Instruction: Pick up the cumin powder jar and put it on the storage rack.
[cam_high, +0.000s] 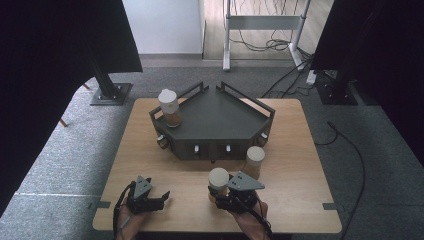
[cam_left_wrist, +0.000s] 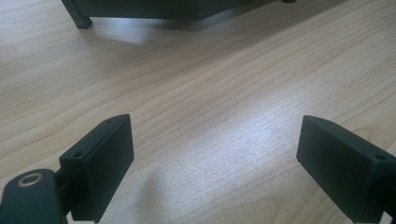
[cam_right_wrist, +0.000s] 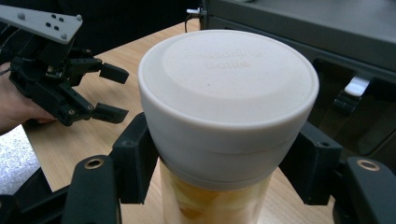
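While the right hand-held gripper (cam_right_wrist: 219, 172) clamps a jar (cam_right_wrist: 224, 121) just under its wide cream lid (cam_right_wrist: 229, 79), its 2 black jaws press against the jar's sides from left and right. Pale orange-yellow contents show through the clear wall below the lid in the right gripper view. From the high view, this jar (cam_high: 218, 179) sits at the near middle of the tabletop (cam_high: 145, 150), held upright in the right hand-held gripper (cam_high: 223, 196), with the person's hand (cam_high: 252, 220) coming in from the bottom edge.

A 2nd jar (cam_high: 254, 161) with the same cream lid stands on the tabletop just beyond and to the right of the held one, close to the front of a dark grey angular rack (cam_high: 215, 122). A 3rd jar (cam_high: 170, 107), also capped and holding orange-brown contents, stands on the rack's top surface at its left corner.

The left hand-held gripper (cam_high: 159, 199) rests low over the near left part of the tabletop, well apart from all 3 jars. Its jaws stand wide with nothing between them; the left gripper view looks along them at bare wood grain (cam_left_wrist: 210, 116), with the rack's base (cam_left_wrist: 154, 11) at the top edge.
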